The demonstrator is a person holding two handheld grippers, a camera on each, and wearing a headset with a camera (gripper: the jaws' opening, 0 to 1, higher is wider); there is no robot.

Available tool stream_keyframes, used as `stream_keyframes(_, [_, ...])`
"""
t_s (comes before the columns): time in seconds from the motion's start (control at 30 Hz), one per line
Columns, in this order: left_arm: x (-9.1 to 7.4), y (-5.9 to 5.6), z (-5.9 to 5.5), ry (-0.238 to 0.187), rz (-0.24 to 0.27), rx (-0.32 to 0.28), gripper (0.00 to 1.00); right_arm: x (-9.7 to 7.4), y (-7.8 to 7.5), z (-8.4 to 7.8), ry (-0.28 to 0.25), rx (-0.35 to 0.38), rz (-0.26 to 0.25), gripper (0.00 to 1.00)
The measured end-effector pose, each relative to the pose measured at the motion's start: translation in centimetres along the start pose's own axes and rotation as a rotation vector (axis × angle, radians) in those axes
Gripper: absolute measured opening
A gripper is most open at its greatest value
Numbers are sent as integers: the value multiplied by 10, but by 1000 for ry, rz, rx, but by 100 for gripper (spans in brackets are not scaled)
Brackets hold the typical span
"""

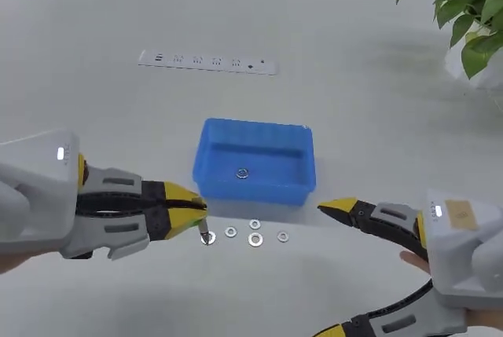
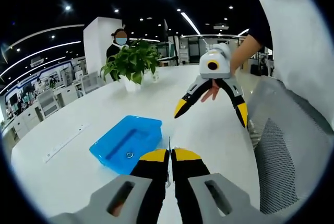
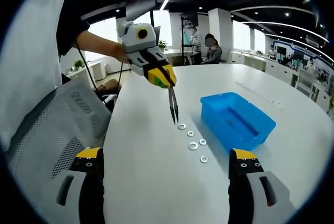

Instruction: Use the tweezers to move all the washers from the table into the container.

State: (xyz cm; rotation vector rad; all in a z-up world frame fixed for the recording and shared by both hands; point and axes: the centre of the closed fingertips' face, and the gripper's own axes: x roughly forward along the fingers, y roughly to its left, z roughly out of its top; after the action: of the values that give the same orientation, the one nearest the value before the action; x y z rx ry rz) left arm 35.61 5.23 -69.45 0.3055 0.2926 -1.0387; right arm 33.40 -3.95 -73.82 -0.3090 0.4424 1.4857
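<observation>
**While five washers [image 1: 255, 239] lie on the table [image 1: 377, 101], the tweezers [image 3: 173, 106] are held at the end of their row**

Although one washer [image 1: 242, 173] is seen lying flat on the floor of the blue container [image 1: 251, 192], five others are scattered in a loose row on the white table, just in front of the container's near wall. The tweezers are pointed down at the leftmost washer [image 1: 207, 237] of that row, as seen in the head view. Their two tines are drawn close together, with a thin gap visible between them in the right gripper view, and nothing is pinched. Whether the tips touch that washer cannot be told.

The tweezers are clamped in the left gripper [image 1: 198, 213], whose yellow-tipped jaws are pressed together around the handle. The right gripper [image 1: 321, 269] is held well apart, to the right of the row, with its jaws spread wide and nothing carried between them.

Farther out, a white power strip [image 1: 208, 62] is laid flat on the table beyond the container. A leafy plant [image 1: 464, 7] is seen at the far right edge.
</observation>
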Motion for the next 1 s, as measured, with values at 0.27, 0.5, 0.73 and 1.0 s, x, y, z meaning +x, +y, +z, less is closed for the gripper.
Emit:
stream_keyframes(0.27, [5, 3, -5, 10, -3, -4, 6, 0, -4, -5, 2, 23, 2, 100])
stream_keyframes(0.5, [8, 5, -9, 19, -9, 8, 6, 1, -1, -7, 9, 37, 21, 98])
stream_keyframes(0.73, [11, 4, -12, 21, -35, -23, 6, 4, 2, -6, 7, 56, 43, 96])
stream_keyframes(1.0, [9, 12, -17, 63, -81, -117, 6, 42, -3, 15, -19, 45, 87, 95])
